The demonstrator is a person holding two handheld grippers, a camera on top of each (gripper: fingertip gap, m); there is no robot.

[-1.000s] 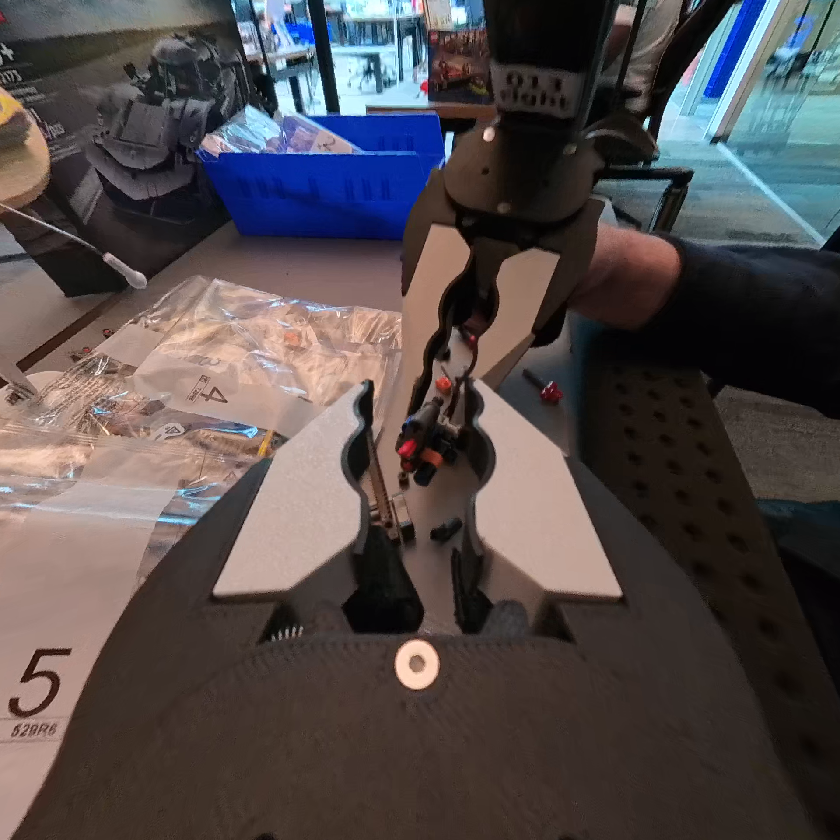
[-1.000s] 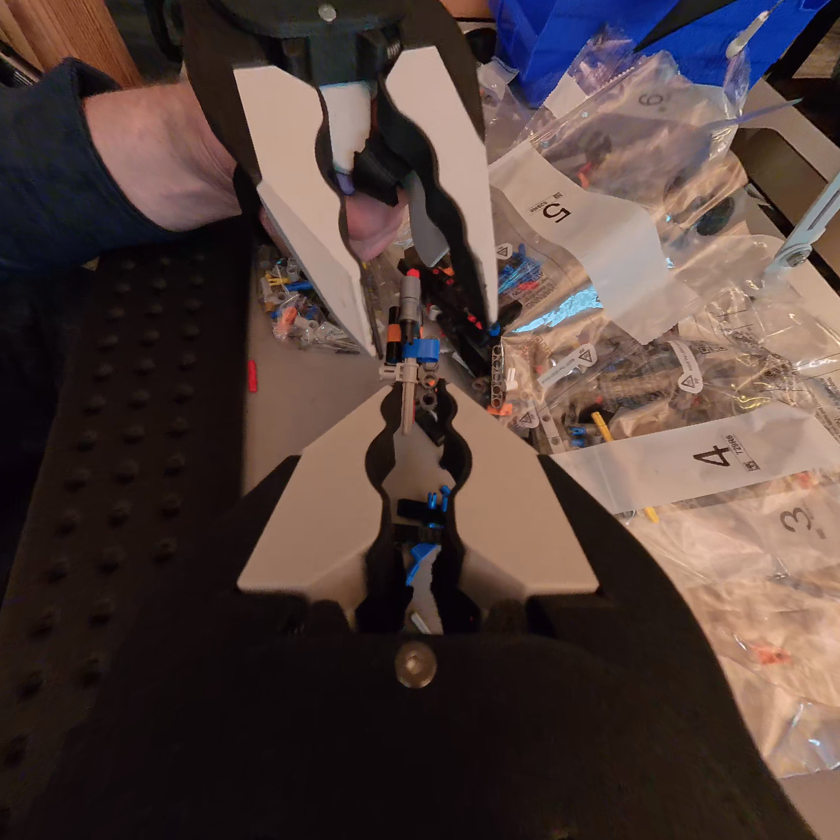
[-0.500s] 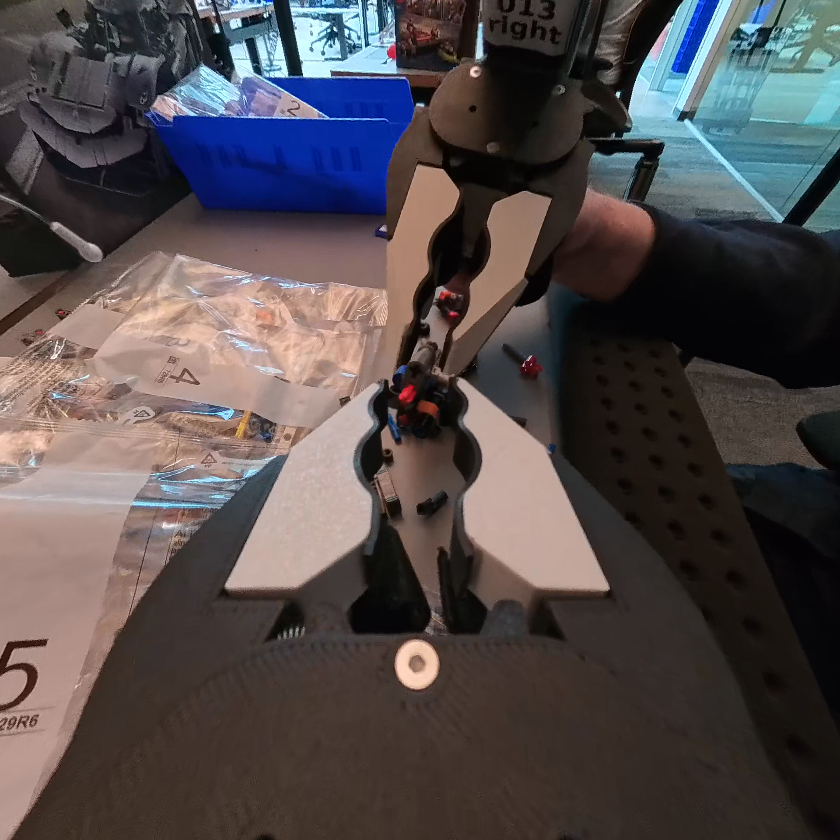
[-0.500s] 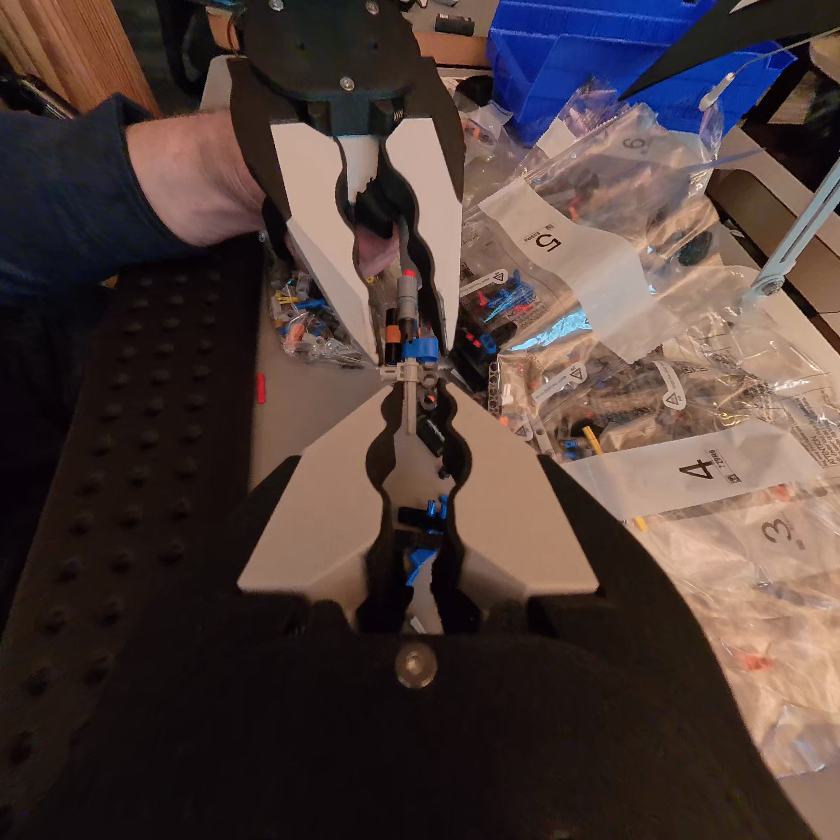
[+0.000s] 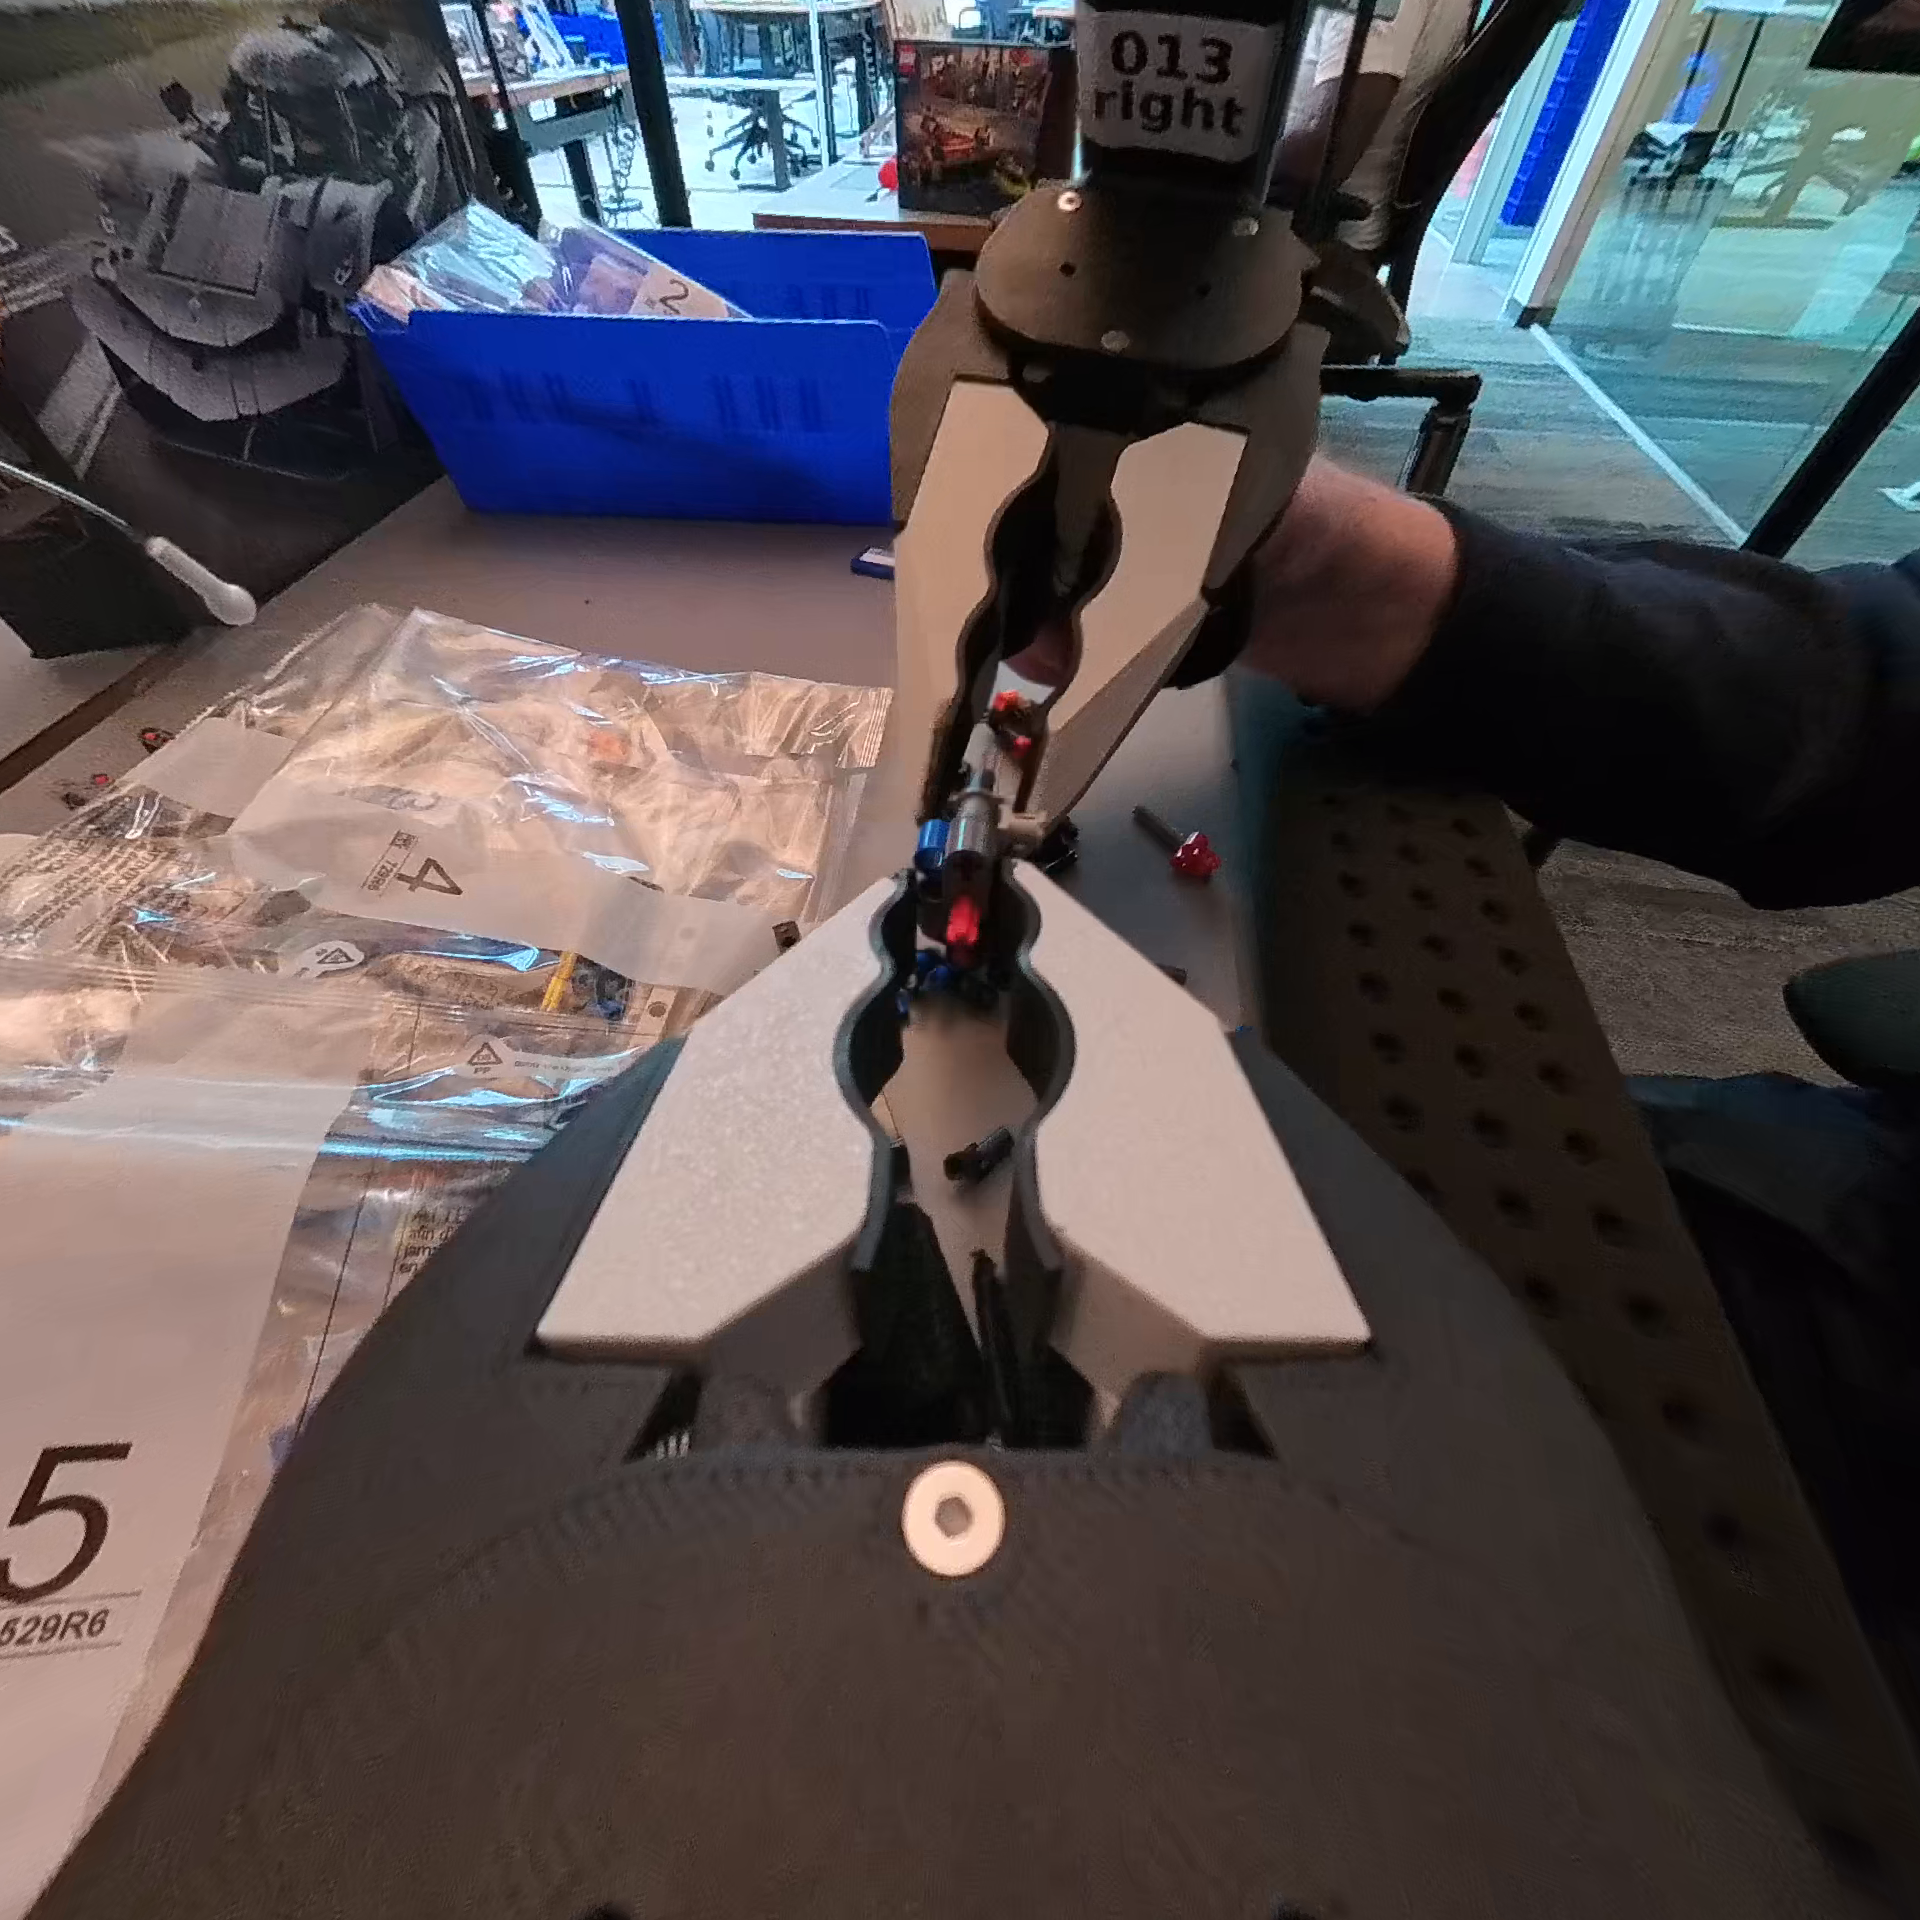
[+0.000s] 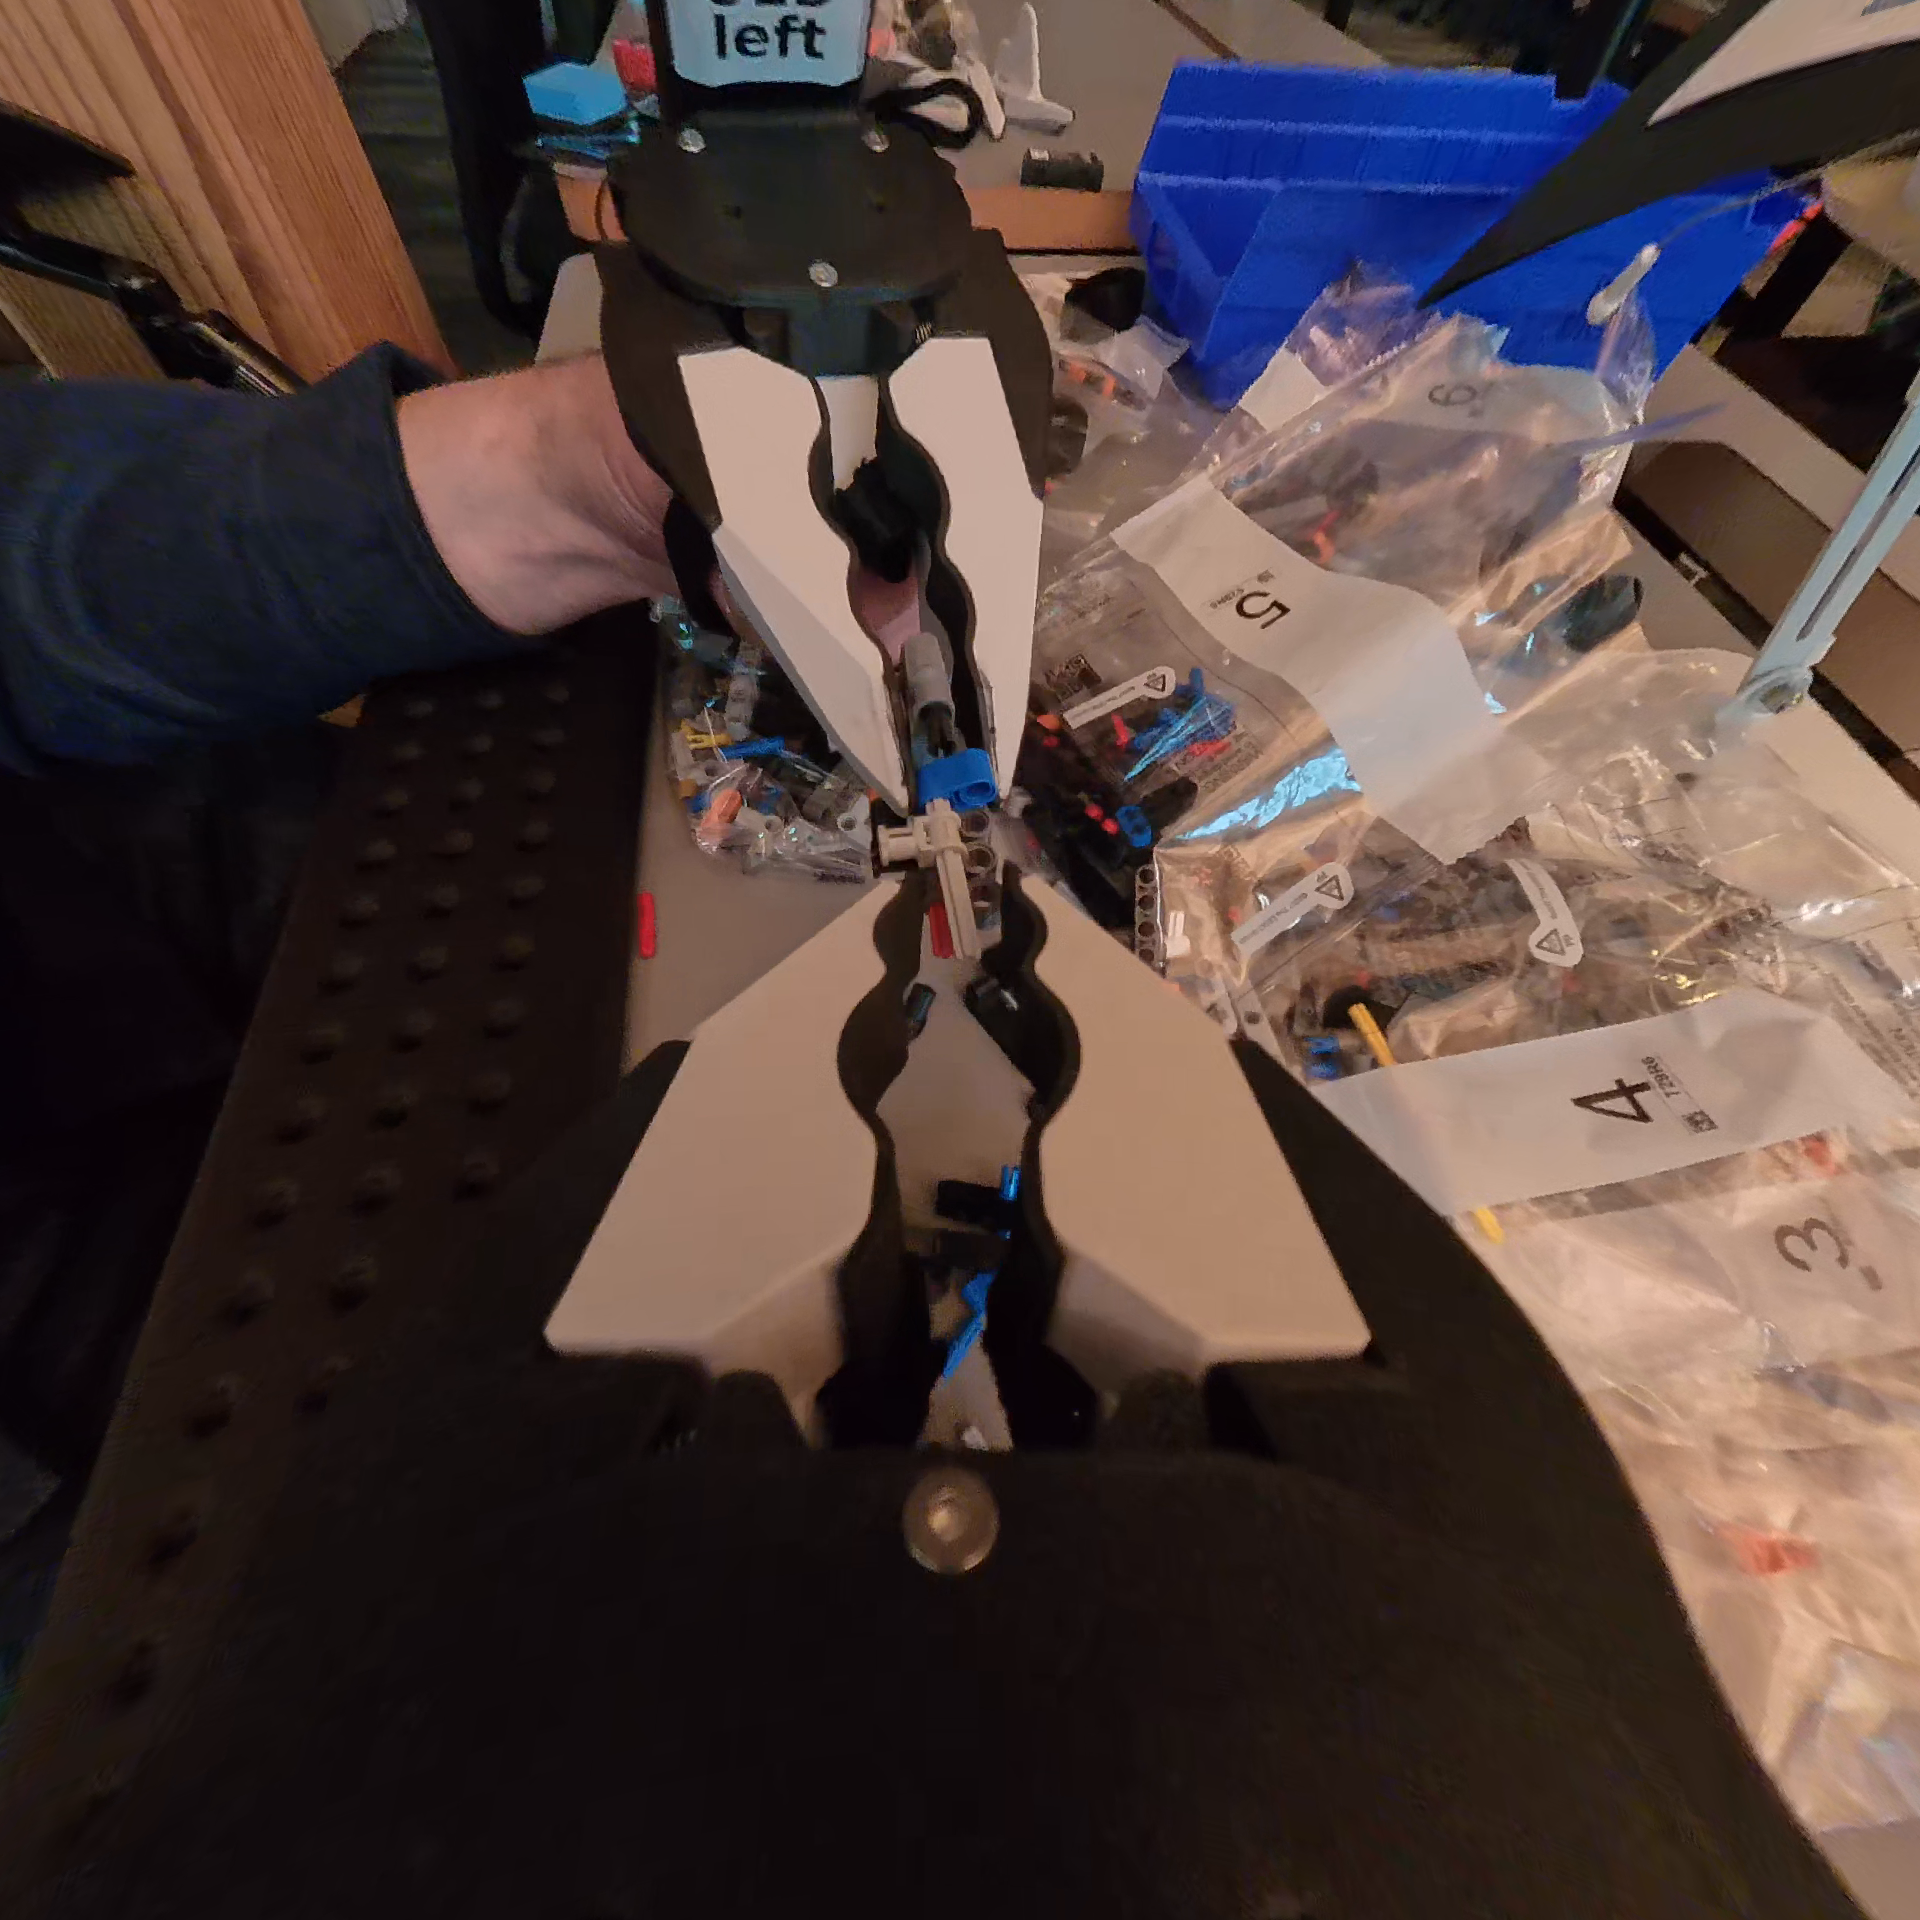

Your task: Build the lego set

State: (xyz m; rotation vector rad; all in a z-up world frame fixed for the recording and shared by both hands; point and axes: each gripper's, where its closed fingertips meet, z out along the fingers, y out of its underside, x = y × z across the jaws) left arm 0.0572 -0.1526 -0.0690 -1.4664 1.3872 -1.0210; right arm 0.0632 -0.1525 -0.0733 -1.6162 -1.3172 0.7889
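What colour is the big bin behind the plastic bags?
Bright blue bin, clearest in the left wrist view.

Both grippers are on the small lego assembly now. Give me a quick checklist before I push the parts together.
1. Left gripper shut on the assembly: ok, the grey and blue end sits between its fingers.
2. Right gripper shut on the tan axle: ok.
3. Grippers facing tip to tip: ok.
4. Axle lined up with its hole: cannot tell, the fingers hide the joint.
5. Table under the assembly free of loose parts: not ok, a black pin lies there.
6. Bags clear of both grippers: ok.
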